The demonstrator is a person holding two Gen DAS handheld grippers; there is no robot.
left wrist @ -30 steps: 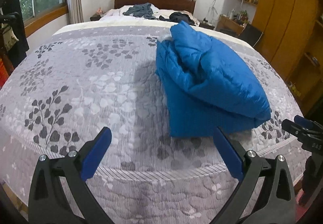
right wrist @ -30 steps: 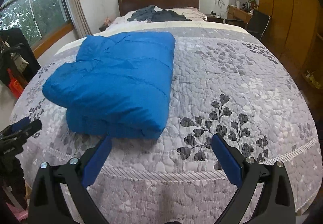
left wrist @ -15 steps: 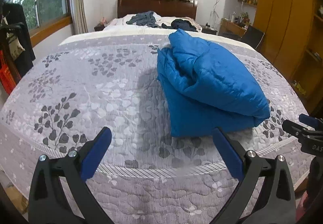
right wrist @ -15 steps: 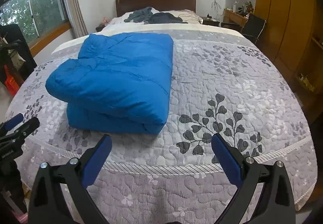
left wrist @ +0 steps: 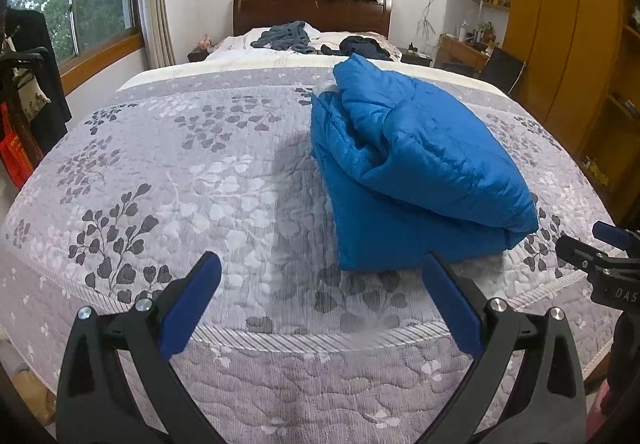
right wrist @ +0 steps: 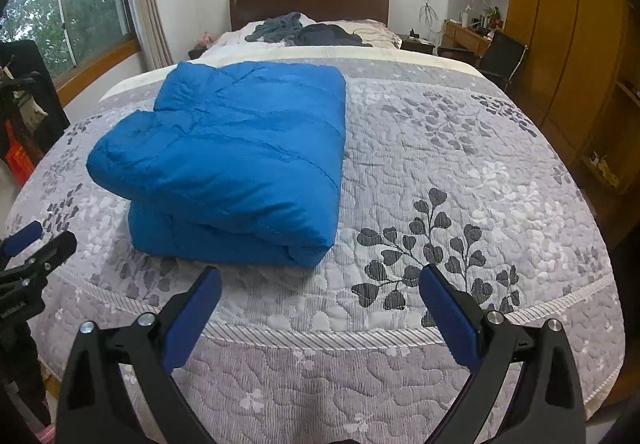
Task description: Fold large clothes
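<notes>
Jacket [right wrist: 236, 156]: folded bundle lying on quilt [right wrist: 440, 172].
Left gripper [left wrist: 320, 296]: fingers spread, empty, short of jacket.
Right gripper [right wrist: 320, 300]: same.
Progress: folding looks finished.

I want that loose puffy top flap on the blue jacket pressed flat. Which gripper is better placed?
Probably the left gripper: the bulging open flap edge of the blue jacket faces its side. The right gripper, also open and empty, faces the neat folded edge.
</notes>
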